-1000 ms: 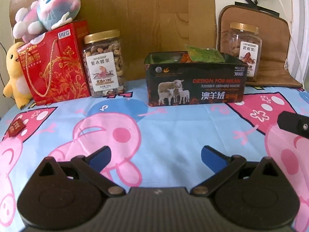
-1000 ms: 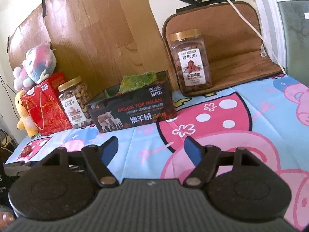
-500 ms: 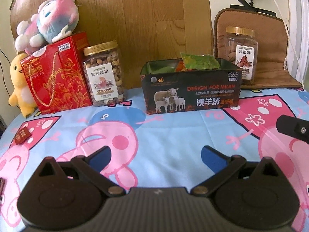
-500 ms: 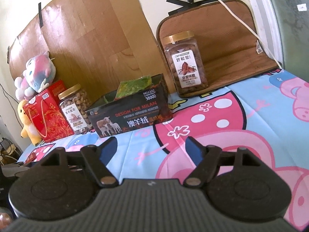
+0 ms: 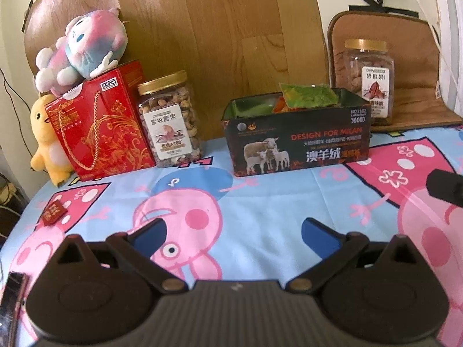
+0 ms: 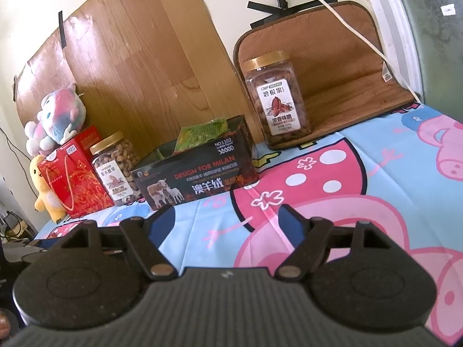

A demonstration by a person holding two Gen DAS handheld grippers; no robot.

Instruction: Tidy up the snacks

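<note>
Seen low in the left wrist frame: left gripper [image 5: 233, 232], blue-tipped fingers [image 5: 150, 235] spread wide, nothing between them, poised over a cartoon-pig tablecloth [image 5: 260, 208]. Same story low in the right wrist frame: right gripper [image 6: 230, 219], jaws wide apart and empty, above the same cloth.

Just beyond the fingers, centre of the left wrist frame: a dark open-topped box [image 5: 298, 141] printed with sheep, upright on the cloth. Poking above its rim, a green snack packet [image 5: 308, 94] with something orange beside it; further contents too hidden to tell. In the right wrist frame, the same box at centre left, green packet again showing over the top edge.

Centre left, near the box but apart from it: a gold-lidded jar of cashews [image 5: 170, 121], touching or nearly touching a red gift box [image 5: 101, 124] further left. Resting on the gift box, upper left, a pink-and-blue plush toy [image 5: 84, 46]; tucked beside it at the frame's left edge, a yellow plush duck [image 5: 47, 138].

Upper right: a second gold-lidded jar of pecans [image 5: 369, 81] standing on a brown mat [image 5: 411, 57] propped against the wall, behind the box's right end.

Lower left on the cloth, well apart from the rest: a small red packet [image 5: 54, 212]. Along the back, a wood-grain panel [image 5: 217, 29].
</note>
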